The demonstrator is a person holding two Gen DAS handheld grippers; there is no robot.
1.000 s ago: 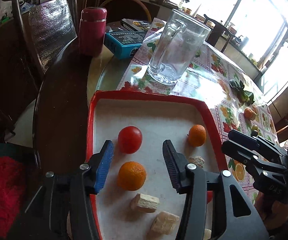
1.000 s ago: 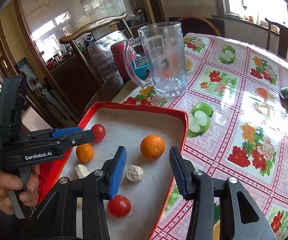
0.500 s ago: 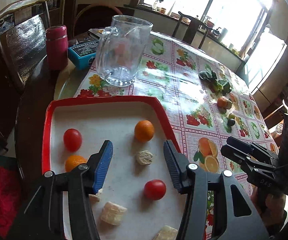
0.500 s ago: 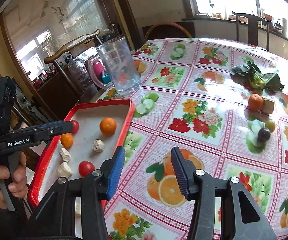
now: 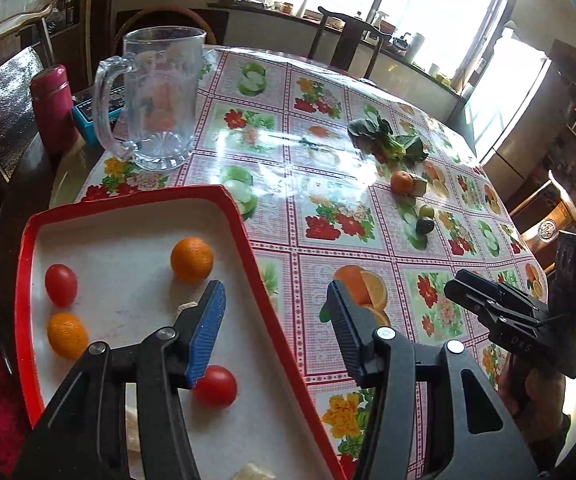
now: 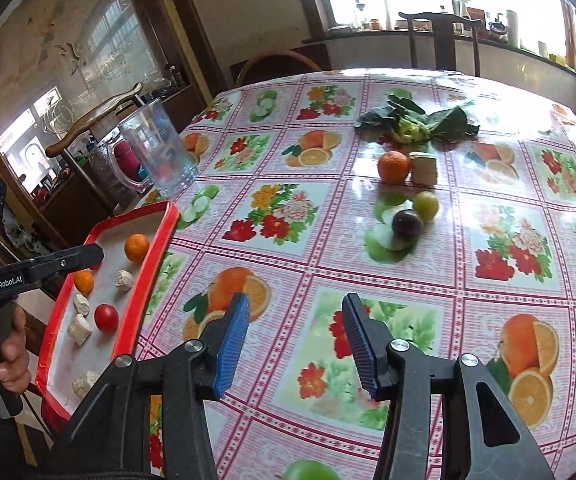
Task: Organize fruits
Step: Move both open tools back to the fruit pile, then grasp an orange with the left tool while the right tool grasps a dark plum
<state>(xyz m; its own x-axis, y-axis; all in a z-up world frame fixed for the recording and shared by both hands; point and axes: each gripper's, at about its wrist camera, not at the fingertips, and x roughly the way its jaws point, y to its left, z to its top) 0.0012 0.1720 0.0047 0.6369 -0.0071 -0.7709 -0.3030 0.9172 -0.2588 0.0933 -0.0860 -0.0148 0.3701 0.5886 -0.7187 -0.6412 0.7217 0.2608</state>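
A red-rimmed tray [image 5: 247, 240] [image 6: 155, 256] at the table's left holds two oranges [image 5: 191, 259] [image 5: 67, 335], two tomatoes [image 5: 60, 284] [image 5: 215, 386] and several pale chunks. On the tablecloth lie an orange [image 6: 394, 167], a pale block [image 6: 424, 168], a green fruit [image 6: 426, 205] and a dark plum [image 6: 406, 223]. My left gripper [image 5: 275, 328] is open and empty over the tray's right rim. My right gripper [image 6: 294, 340] is open and empty above the cloth, short of the loose fruits.
A glass mug [image 5: 155, 100] stands behind the tray, with a red flask [image 5: 52, 108] and a blue box beside it. Leafy greens [image 6: 416, 122] lie beyond the loose fruits. Chairs stand around the table. A green fruit [image 6: 312, 472] shows at the bottom edge.
Both grippers have swung right, away from the tray's middle toward the open tablecloth. The loose fruits on the cloth have come into view. Both stay open and empty.
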